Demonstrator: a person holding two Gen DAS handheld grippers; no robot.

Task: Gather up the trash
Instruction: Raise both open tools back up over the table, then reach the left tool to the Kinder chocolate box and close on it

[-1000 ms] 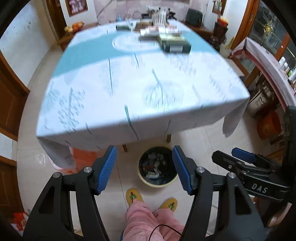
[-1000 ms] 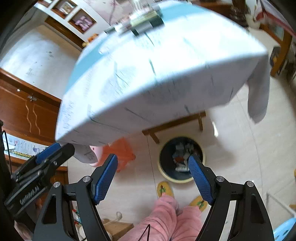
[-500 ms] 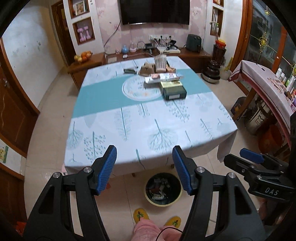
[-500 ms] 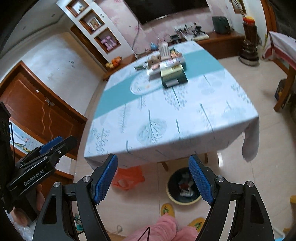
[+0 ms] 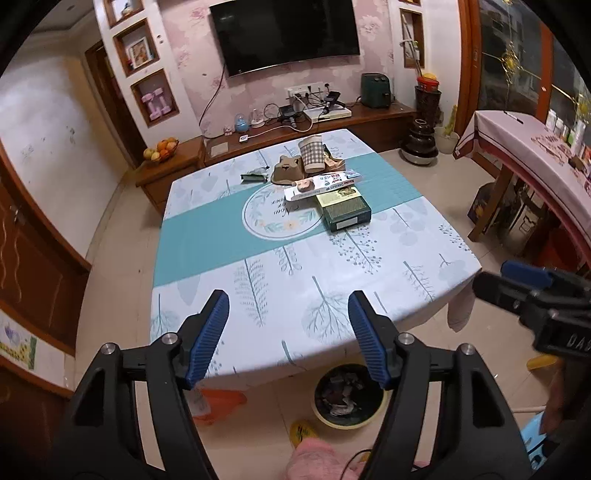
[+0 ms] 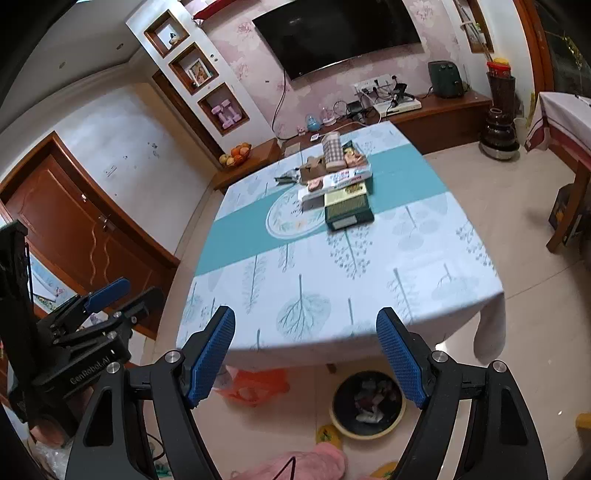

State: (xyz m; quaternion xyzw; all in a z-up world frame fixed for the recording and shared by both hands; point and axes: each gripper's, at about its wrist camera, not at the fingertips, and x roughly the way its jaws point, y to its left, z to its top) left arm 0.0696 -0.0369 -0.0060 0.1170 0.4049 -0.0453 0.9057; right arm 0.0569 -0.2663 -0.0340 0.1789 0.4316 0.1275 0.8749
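Far beyond the fingers a wall-mounted television [image 5: 284, 35] hangs above a wooden sideboard [image 5: 369, 116]. A fruit bowl [image 5: 161, 148] sits beyond the left finger, a dark vase [image 5: 421, 142] beyond the right, an orange plastic bag [image 6: 255, 386] below.

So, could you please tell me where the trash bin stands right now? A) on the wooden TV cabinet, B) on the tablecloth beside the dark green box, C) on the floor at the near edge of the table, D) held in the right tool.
C: the trash bin stands on the floor tiles at the table's near edge, partly filled, with no tool touching it.
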